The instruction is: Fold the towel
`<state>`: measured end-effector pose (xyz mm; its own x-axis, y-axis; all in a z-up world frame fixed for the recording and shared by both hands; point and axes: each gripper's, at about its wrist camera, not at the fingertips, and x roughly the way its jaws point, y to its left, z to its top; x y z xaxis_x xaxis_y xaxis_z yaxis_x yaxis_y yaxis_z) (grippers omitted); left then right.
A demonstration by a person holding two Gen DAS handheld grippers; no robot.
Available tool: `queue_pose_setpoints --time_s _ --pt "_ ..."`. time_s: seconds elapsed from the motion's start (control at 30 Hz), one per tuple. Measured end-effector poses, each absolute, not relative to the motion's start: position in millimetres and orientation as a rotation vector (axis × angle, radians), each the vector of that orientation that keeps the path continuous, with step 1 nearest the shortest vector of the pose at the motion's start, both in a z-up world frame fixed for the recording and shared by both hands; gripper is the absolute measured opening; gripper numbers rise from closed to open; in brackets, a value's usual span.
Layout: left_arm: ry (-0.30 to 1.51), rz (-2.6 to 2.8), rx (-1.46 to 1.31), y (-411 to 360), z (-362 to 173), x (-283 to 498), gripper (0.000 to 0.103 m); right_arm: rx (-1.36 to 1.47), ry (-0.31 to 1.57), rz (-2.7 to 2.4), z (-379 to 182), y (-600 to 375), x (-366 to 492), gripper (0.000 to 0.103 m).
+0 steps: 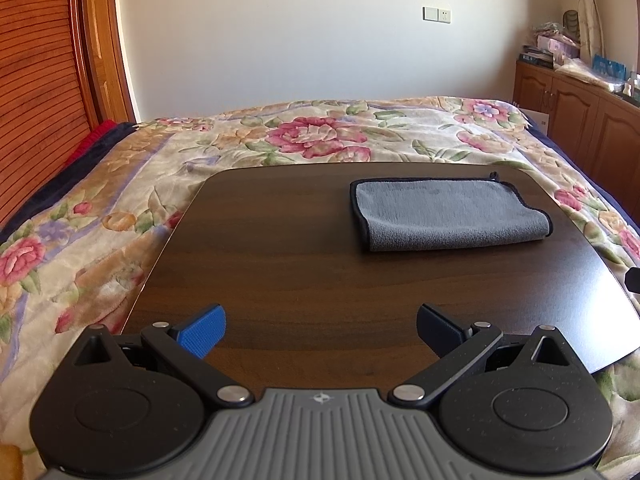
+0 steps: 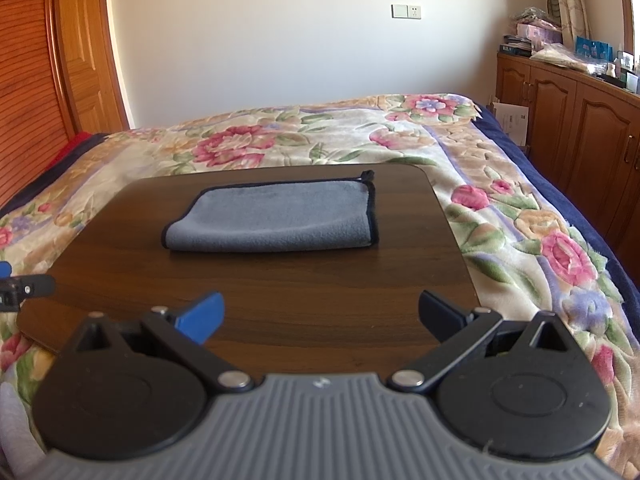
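A grey towel with a black hem lies folded flat on the far right part of a dark wooden board. It also shows in the right wrist view, at the far middle of the board. My left gripper is open and empty, over the board's near edge, well short of the towel and to its left. My right gripper is open and empty, over the near edge, straight in front of the towel. The left gripper's tip shows at the far left of the right wrist view.
The board rests on a bed with a floral blanket. A wooden headboard stands at the left. Wooden cabinets with clutter on top line the right wall. A white wall is behind the bed.
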<state>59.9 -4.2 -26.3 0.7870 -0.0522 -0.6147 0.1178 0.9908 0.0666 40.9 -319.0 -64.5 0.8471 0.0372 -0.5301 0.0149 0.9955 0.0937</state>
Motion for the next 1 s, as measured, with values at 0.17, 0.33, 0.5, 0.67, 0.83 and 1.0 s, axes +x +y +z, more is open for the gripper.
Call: queue_pose_setpoints --time_s 0.17,0.33,0.5,0.67,0.83,1.0 --pt "0.635 -0.09 0.086 -2.2 -23.1 57.8 0.103 0.099 0.536 0.011 -62.1 -319.5 39.3 0.103" --pt "0.613 -0.084 0.071 -0.3 -20.2 56.2 0.103 0.101 0.533 0.009 -61.6 -318.2 39.0 0.103" --pt "0.609 -0.081 0.069 -0.2 -19.7 55.9 0.103 0.102 0.532 0.008 -61.3 -317.8 39.1 0.103" --pt "0.61 -0.081 0.069 -0.1 -19.7 56.2 0.103 0.102 0.532 0.007 -61.3 -317.7 39.1 0.103" --pt "0.61 -0.082 0.07 -0.2 -19.8 56.0 0.103 0.102 0.531 0.008 -61.4 -317.8 39.3 0.103" --pt "0.609 -0.081 0.07 -0.3 -19.9 55.8 0.103 0.102 0.532 0.008 -61.1 -317.5 39.1 0.103"
